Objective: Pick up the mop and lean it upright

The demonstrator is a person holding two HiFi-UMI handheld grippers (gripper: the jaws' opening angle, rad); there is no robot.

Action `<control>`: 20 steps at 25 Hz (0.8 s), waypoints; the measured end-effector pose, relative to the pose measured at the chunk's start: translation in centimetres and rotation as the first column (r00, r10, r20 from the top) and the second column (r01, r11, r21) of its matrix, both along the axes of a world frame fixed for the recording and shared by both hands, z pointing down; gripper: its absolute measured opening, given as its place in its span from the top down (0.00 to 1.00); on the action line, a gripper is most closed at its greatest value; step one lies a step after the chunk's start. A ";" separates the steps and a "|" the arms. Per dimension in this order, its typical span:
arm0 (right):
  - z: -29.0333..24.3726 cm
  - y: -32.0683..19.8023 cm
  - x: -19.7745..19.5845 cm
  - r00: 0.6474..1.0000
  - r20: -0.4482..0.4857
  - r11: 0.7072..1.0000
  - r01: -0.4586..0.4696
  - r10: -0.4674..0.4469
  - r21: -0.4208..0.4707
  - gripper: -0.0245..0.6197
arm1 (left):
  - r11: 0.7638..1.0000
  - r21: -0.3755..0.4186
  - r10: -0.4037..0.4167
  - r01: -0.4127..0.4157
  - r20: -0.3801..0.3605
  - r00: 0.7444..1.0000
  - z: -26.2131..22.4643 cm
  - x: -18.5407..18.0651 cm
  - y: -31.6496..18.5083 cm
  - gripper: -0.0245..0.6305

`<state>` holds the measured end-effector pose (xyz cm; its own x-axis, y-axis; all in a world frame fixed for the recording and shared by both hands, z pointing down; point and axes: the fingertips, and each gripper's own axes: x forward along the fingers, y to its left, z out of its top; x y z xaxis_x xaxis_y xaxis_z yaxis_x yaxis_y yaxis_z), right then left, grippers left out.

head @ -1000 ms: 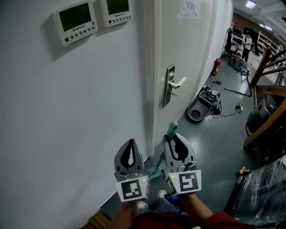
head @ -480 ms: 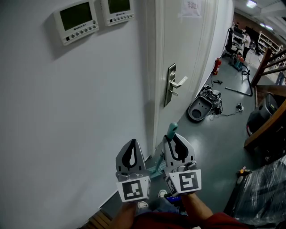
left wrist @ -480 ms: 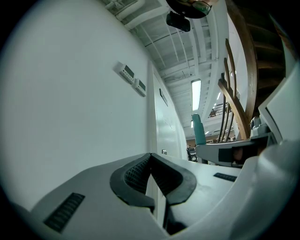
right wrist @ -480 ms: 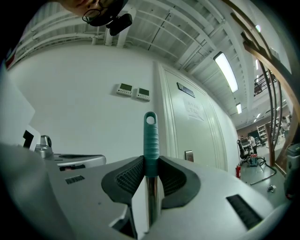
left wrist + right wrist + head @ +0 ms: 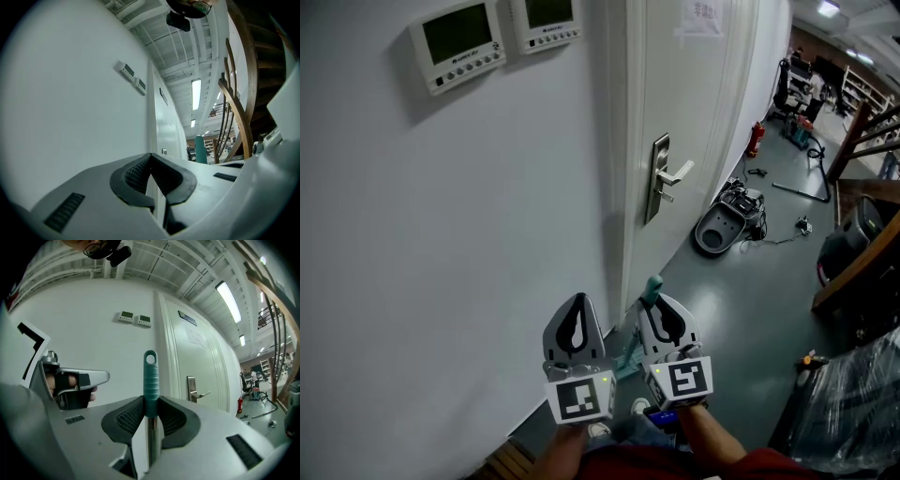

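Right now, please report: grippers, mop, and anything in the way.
Left gripper shut, empty. Right gripper shut on mop handle, teal end above the jaws. Wall and door close ahead, nothing else seen in the way.

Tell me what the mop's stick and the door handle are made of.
The mop grip looks like matte teal plastic or rubber, ribbed. The mop pole below looks like polished metal, silvery and reflective. The door handle seems satin silvery metal.

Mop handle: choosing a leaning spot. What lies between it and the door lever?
Right gripper view: only door frame and bare door panel separate mop handle from door lever.
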<state>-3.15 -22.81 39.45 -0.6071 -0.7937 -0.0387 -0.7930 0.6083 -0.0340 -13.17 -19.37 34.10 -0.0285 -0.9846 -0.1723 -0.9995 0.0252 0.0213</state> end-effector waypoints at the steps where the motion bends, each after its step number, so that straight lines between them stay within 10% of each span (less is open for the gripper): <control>1: 0.6 -0.1 -0.1 1.000 -0.006 1.000 0.008 -0.008 -0.011 0.80 | 1.000 -0.002 0.000 0.000 0.001 1.000 0.1 0.0 -0.1 0.94; 20: 10.9 -0.7 -0.5 0.992 -0.119 0.992 0.013 -0.027 -0.122 0.80 | 0.999 -0.030 -0.013 0.014 0.021 1.000 1.8 0.1 -0.4 0.94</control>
<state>-3.64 -23.52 50.37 -0.6174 -0.7756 0.1310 -0.7834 0.6214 -0.0129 -13.05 -19.75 35.88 -0.0387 -0.9889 -0.1436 -0.9992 0.0392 -0.0004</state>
